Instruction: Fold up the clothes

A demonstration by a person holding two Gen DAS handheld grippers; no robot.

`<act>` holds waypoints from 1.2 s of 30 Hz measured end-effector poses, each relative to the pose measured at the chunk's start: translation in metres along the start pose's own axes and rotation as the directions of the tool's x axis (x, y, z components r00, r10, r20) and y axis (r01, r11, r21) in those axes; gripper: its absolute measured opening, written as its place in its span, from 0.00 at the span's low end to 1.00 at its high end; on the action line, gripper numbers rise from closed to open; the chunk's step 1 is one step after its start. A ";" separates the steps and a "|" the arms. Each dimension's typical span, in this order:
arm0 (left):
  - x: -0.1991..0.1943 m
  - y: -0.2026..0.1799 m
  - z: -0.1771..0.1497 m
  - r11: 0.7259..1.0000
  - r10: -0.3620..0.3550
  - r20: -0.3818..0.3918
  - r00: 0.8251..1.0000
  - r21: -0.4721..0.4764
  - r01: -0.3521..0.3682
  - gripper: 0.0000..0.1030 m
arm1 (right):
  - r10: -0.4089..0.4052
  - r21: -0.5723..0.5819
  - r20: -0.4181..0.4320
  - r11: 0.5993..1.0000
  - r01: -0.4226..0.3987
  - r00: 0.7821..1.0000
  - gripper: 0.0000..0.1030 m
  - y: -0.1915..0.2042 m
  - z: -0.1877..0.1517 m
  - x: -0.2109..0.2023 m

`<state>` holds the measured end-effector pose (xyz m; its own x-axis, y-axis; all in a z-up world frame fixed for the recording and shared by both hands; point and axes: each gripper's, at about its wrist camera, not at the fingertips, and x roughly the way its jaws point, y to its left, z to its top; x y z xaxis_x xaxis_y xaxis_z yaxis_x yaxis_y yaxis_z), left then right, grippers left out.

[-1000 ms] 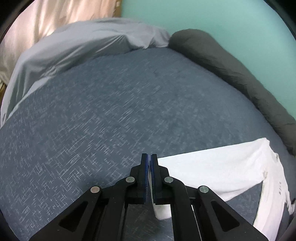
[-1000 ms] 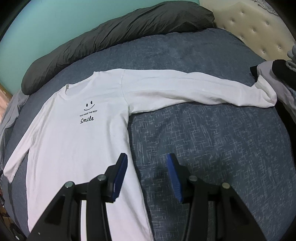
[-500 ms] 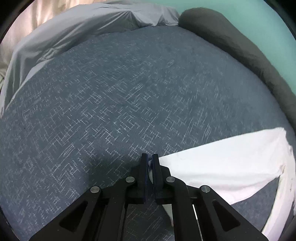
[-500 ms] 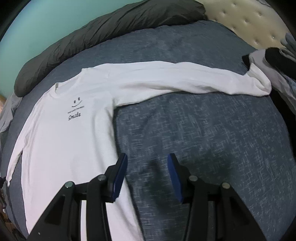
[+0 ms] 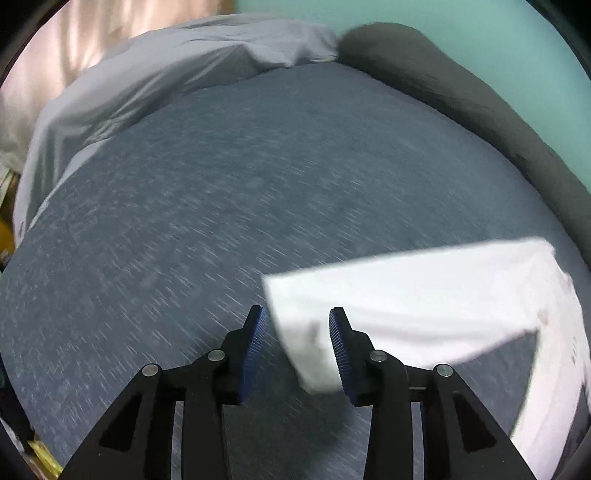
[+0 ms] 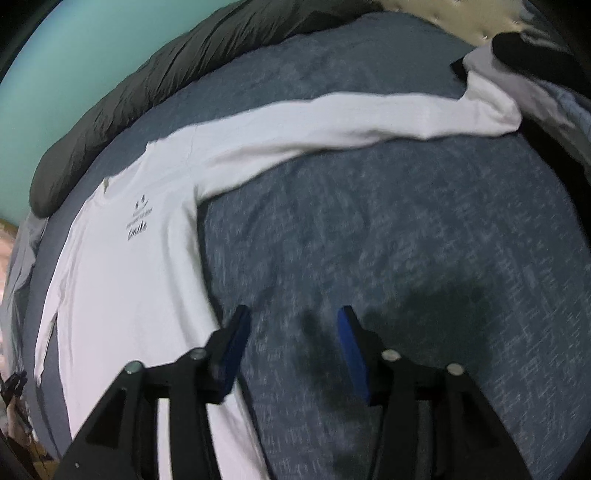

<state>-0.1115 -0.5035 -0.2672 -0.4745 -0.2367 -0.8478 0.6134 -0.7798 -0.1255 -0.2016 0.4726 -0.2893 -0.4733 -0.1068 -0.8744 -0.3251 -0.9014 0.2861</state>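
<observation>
A white long-sleeved shirt (image 6: 129, 280) with a small smiley print lies spread flat on the blue-grey bed (image 6: 424, 240). Its right sleeve (image 6: 351, 114) stretches across toward the far right. In the left wrist view the cuff end of the other sleeve (image 5: 406, 306) lies on the bed between the fingers of my left gripper (image 5: 297, 332). Its jaws are opening and the pads do not press on the cloth. My right gripper (image 6: 291, 332) hovers over bare bed just right of the shirt's side edge, its jaws opening, nothing between them.
A dark grey rolled duvet (image 6: 166, 74) runs along the teal wall (image 5: 461, 33). A light grey sheet (image 5: 155, 81) is bunched at the bed's far left. Dark and pale clothes (image 6: 535, 70) are piled at the right by a tufted headboard (image 6: 461, 14).
My left gripper, shut on the sleeve cuff before, has parted its jaws and let the cuff drop onto the bed. My right gripper has shifted right, off the shirt's body, and widened.
</observation>
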 end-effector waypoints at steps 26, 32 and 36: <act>-0.046 -0.262 -0.186 0.829 -0.326 -0.367 0.871 0.332 0.450 0.38 | 0.249 0.017 -0.124 0.968 -0.249 0.961 0.34 0.020 -0.025 0.046; -0.039 -0.274 -0.193 0.821 -0.331 -0.376 0.865 0.338 0.461 0.38 | 0.276 0.009 -0.107 0.961 -0.276 0.955 0.03 0.019 -0.026 0.055; -0.039 -0.279 -0.197 0.814 -0.338 -0.380 0.861 0.341 0.470 0.38 | 0.293 0.047 -0.053 0.956 -0.291 0.955 0.02 0.005 -0.025 0.045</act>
<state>-0.1399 -0.1621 -0.3011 -0.3761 0.2804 -0.8831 0.0609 -0.9436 -0.3255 -0.2041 0.4525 -0.3365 -0.5033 -0.3883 -0.7719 -0.2119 -0.8106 0.5459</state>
